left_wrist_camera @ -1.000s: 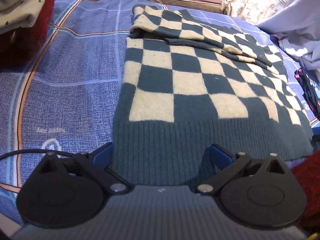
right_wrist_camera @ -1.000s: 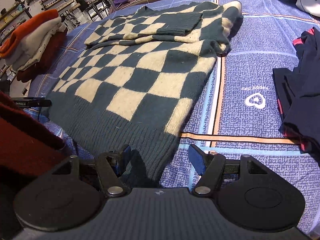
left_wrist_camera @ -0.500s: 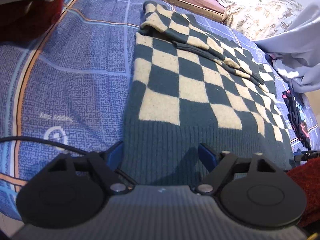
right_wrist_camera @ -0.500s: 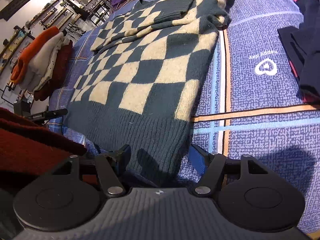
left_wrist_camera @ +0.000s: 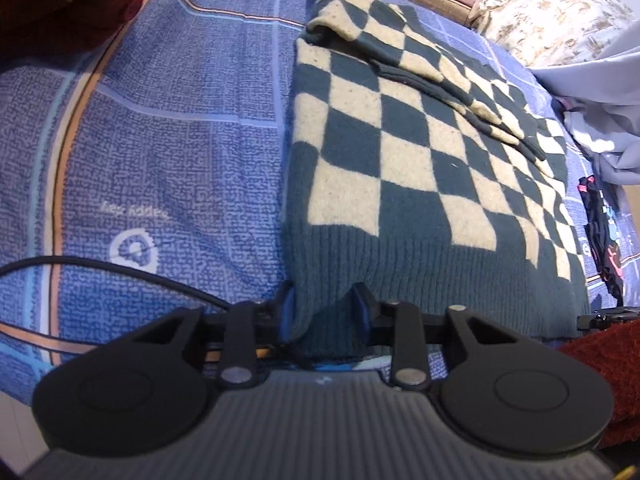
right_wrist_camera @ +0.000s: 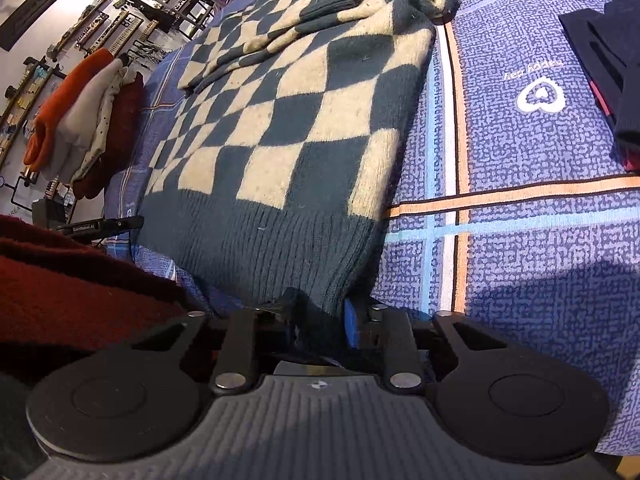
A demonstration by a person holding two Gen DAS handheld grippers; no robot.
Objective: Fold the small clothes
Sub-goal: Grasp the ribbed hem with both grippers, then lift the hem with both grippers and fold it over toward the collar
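Note:
A dark green and cream checkered sweater point(left_wrist_camera: 420, 152) lies flat on the blue bedspread point(left_wrist_camera: 168, 128), its sleeves folded across the chest at the far end. My left gripper point(left_wrist_camera: 324, 312) is shut on the ribbed hem at its left corner. In the right wrist view the same sweater point(right_wrist_camera: 304, 120) fills the middle, and my right gripper point(right_wrist_camera: 320, 312) is shut on the hem's right corner. The hem bunches between the jaws of both grippers.
A stack of folded orange, grey and dark red clothes point(right_wrist_camera: 80, 120) sits at the far left. Dark garments point(right_wrist_camera: 608, 60) lie on the right. A pale blue cloth point(left_wrist_camera: 600, 92) and a patterned pillow point(left_wrist_camera: 552, 24) lie at the back right. A black cable point(left_wrist_camera: 100, 268) crosses the bedspread.
Both grippers have closed from wide open onto the sweater's hem corners. Both have moved in closer to the hem.

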